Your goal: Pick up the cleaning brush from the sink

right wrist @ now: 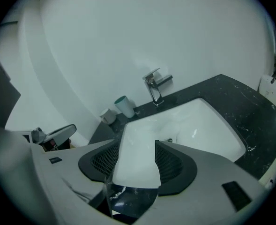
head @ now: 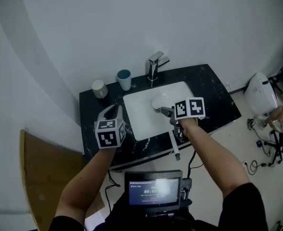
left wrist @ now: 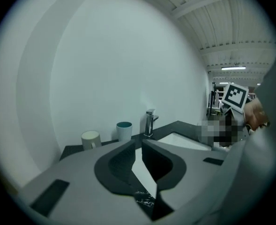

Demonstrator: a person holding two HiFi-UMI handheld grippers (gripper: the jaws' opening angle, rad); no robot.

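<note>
A white sink [head: 137, 110] is set in a black countertop [head: 213, 90]. A pale rounded thing [head: 158, 101] lies in the basin near the faucet; I cannot tell whether it is the cleaning brush. My right gripper [head: 166, 112] hovers over the basin's front right part, jaws wide open with nothing between them [right wrist: 138, 142]. My left gripper [head: 113, 111] is over the counter just left of the sink. Its jaws stand almost together at the tips and hold nothing [left wrist: 138, 143].
A chrome faucet [head: 154, 65] stands behind the sink, with a teal cup [head: 124, 79] and a pale mug [head: 99, 88] to its left. A white appliance [head: 261, 95] and cables sit on the floor at the right. A brown board [head: 35, 177] leans at the left.
</note>
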